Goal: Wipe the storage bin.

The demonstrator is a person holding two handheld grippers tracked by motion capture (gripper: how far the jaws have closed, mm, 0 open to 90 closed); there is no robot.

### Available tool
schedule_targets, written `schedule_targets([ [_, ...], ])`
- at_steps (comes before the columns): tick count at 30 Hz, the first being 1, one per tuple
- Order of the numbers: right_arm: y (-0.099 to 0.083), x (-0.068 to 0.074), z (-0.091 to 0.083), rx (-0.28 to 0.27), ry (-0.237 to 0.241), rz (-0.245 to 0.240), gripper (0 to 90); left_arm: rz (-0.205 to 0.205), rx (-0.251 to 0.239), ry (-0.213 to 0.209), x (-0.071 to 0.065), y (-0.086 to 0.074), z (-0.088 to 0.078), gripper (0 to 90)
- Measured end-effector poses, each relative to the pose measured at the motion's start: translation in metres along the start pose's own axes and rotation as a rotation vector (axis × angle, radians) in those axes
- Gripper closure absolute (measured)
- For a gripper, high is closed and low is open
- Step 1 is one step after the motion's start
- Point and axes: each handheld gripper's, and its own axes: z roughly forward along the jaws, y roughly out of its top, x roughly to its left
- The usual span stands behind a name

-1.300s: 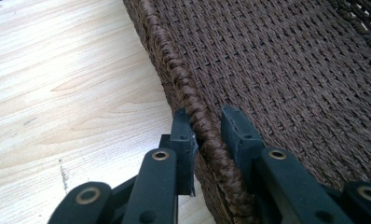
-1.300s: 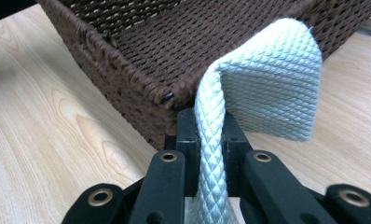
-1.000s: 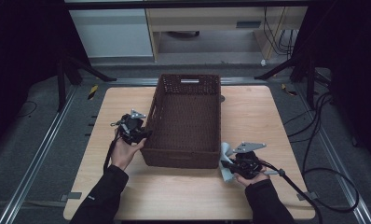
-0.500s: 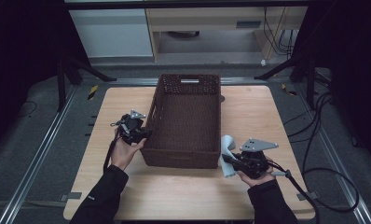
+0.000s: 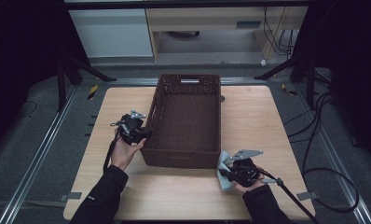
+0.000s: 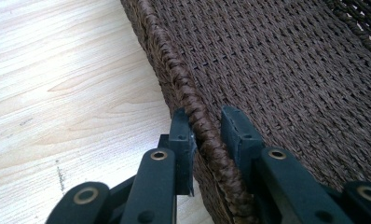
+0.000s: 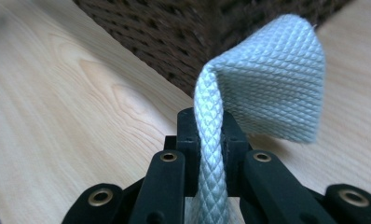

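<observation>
A dark brown wicker basket stands in the middle of the wooden table. My left gripper is shut on the basket's left rim, one jaw outside the wall and one inside. My right gripper is shut on a pale blue-grey cloth, which folds over above the jaws. In the high view the cloth hangs just off the basket's near right corner, close above the tabletop.
The wooden table has bare surface left, right and in front of the basket. Black cables trail over the floor at the right. Metal rails run along both sides of the table.
My right gripper has shifted slightly with the cloth near the basket's near right corner, and the cloth now hangs lower. The left gripper and basket have stayed put.
</observation>
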Motion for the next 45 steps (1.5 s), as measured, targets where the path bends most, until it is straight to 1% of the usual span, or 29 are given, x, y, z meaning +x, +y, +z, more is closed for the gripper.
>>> schedule_targets([
  [1,0.0,-0.001,0.0,0.002,0.001,0.007,82.6,0.0,0.0,0.0,0.0,0.0,0.0,73.9],
  [3,0.003,0.001,-0.006,-0.024,-0.001,-0.002,82.6,-0.001,-0.001,-0.002,0.0,0.0,0.0,73.9],
  [4,0.005,0.001,-0.009,-0.042,-0.002,-0.012,82.5,-0.001,-0.001,-0.002,0.0,0.0,0.0,73.9],
  [7,0.013,0.007,-0.025,-0.118,-0.006,-0.027,82.5,-0.001,-0.002,-0.002,0.0,0.0,0.0,73.9],
  [11,0.021,0.015,-0.04,-0.167,-0.018,-0.057,82.5,-0.002,-0.002,-0.002,0.0,0.0,0.0,73.9],
  [13,0.023,0.017,-0.043,-0.176,-0.023,-0.065,82.5,-0.001,-0.002,-0.003,0.0,0.0,0.0,73.9],
  [17,0.02,0.016,-0.04,-0.163,-0.021,-0.063,82.6,0.001,0.001,-0.004,0.001,0.0,0.0,73.8],
  [22,0.004,0.011,-0.019,-0.077,-0.013,-0.037,82.6,0.002,0.001,-0.004,0.001,0.0,0.0,73.8],
  [27,-0.003,0.007,-0.006,-0.024,-0.005,-0.016,82.6,-0.001,-0.001,-0.003,0.0,0.0,0.0,73.8],
  [33,-0.007,0.003,0.005,0.036,-0.002,0.003,82.5,-0.001,-0.001,-0.003,0.0,0.0,0.0,73.8],
  [35,-0.007,0.001,0.004,0.034,0.0,0.008,82.5,-0.001,-0.001,-0.003,0.0,0.0,0.0,73.8],
  [36,-0.006,0.0,0.002,0.021,0.001,0.008,82.5,-0.002,-0.001,-0.004,0.0,0.0,0.0,73.8],
  [39,-0.005,-0.005,-0.006,-0.006,-0.024,0.022,82.5,0.001,0.001,-0.004,0.001,0.0,0.0,73.8],
  [40,-0.005,-0.008,-0.009,-0.013,-0.036,0.028,82.5,0.001,0.001,-0.004,0.001,0.0,0.0,73.8],
  [41,-0.006,-0.015,-0.015,-0.026,-0.066,0.041,82.4,0.001,0.001,-0.005,0.001,0.0,0.0,73.8],
  [42,-0.006,-0.015,-0.015,-0.026,-0.066,0.041,82.4,0.001,0.001,-0.005,0.001,0.0,0.0,73.8],
  [43,-0.008,-0.025,-0.023,-0.038,-0.099,0.061,82.4,0.001,0.001,-0.005,0.001,0.0,0.0,73.8],
  [44,-0.008,-0.025,-0.023,-0.038,-0.099,0.061,82.4,0.001,0.001,-0.005,0.001,0.0,0.0,73.8],
  [45,-0.009,-0.029,-0.027,-0.044,-0.118,0.07,82.4,0.001,0.001,-0.005,0.001,0.0,0.0,73.8],
])
